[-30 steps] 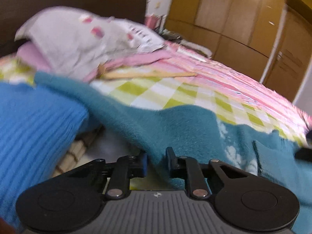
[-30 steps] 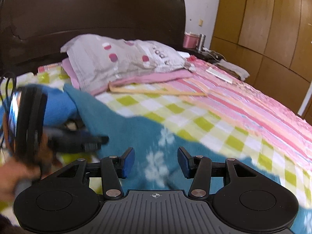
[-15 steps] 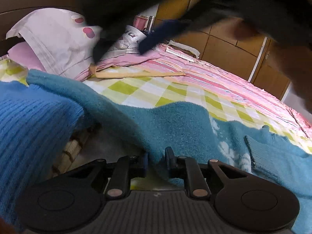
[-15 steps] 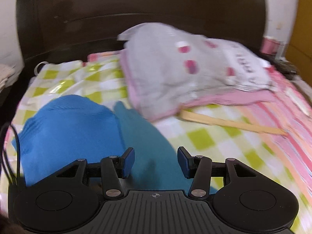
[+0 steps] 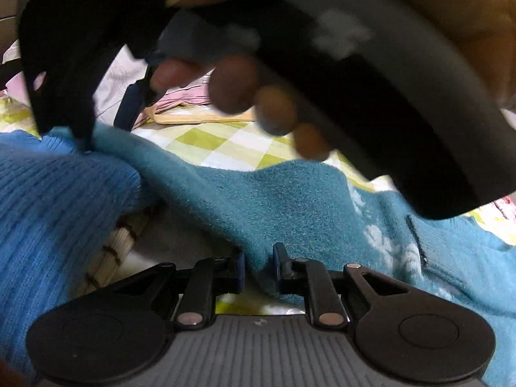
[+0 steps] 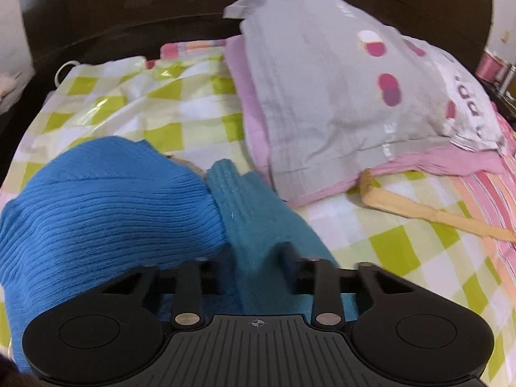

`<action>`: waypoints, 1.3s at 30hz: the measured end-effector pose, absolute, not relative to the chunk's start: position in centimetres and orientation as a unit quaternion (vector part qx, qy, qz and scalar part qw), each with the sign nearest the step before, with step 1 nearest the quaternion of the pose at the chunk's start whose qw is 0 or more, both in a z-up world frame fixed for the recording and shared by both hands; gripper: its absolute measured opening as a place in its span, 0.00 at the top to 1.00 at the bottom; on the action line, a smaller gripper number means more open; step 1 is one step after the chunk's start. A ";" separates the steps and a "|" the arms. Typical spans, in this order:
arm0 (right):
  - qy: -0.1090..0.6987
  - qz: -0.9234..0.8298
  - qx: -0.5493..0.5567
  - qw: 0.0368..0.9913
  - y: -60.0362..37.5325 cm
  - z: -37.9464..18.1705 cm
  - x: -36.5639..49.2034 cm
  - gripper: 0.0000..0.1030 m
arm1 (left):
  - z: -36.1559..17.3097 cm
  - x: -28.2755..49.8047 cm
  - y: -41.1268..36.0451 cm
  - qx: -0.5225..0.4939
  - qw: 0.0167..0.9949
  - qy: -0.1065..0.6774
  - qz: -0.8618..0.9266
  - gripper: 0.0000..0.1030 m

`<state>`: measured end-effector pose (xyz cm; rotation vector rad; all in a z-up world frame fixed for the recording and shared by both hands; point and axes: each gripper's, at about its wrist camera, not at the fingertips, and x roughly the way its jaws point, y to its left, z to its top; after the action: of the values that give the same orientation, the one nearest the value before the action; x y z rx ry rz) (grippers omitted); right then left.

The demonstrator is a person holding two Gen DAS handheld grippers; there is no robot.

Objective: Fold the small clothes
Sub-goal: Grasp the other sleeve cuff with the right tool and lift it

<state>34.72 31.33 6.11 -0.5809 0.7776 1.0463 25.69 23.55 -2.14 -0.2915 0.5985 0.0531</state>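
Note:
A teal fleecy garment point(image 5: 290, 200) with white flower marks lies spread over the checked bed sheet. My left gripper point(image 5: 258, 266) is shut on its near edge, with fabric pinched between the pads. The garment's sleeve point(image 6: 258, 219) runs away from my right gripper point(image 6: 258, 264), whose jaws are closing with the sleeve bunched between them. In the left wrist view the right gripper's body and the person's hand point(image 5: 245, 87) holding it fill the top, its tips down by the teal edge. A blue ribbed sweater point(image 6: 103, 209) lies against the sleeve's left side.
A grey pillow point(image 6: 338, 96) on a pink blanket lies behind the sleeve, with a pale wooden stick point(image 6: 435, 216) to its right. The green-and-white checked sheet point(image 6: 145, 106) runs back to a dark headboard point(image 6: 129, 6). A woven mat point(image 5: 119, 245) shows under the blue sweater.
My right gripper swung left across the bed to the sleeve beside the blue sweater, tipped down, and its jaws narrowed around the sleeve. The left gripper kept its hold and stayed put.

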 end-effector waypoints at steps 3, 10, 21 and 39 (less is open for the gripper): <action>0.350 0.465 -0.244 0.776 29.5 7.6 34.9 0.88 | -2.0 25.8 23.4 -0.138 0.945 0.297 0.026 0.78; 0.323 0.414 -0.164 0.835 21.7 12.8 34.8 0.89 | -1.1 25.1 22.5 -0.112 0.953 0.281 0.030 0.67; 0.283 0.281 -0.018 0.917 2.9 17.3 32.7 0.90 | 1.3 22.9 19.3 -0.047 0.974 0.220 -0.003 0.38; 0.351 0.058 0.222 0.908 -24.2 0.8 26.5 0.85 | 1.4 18.4 9.6 0.087 0.967 0.224 -0.081 0.31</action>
<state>26.49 -24.17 0.77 0.4585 0.7253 0.1201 18.43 9.56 1.45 0.1763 0.4529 -0.1629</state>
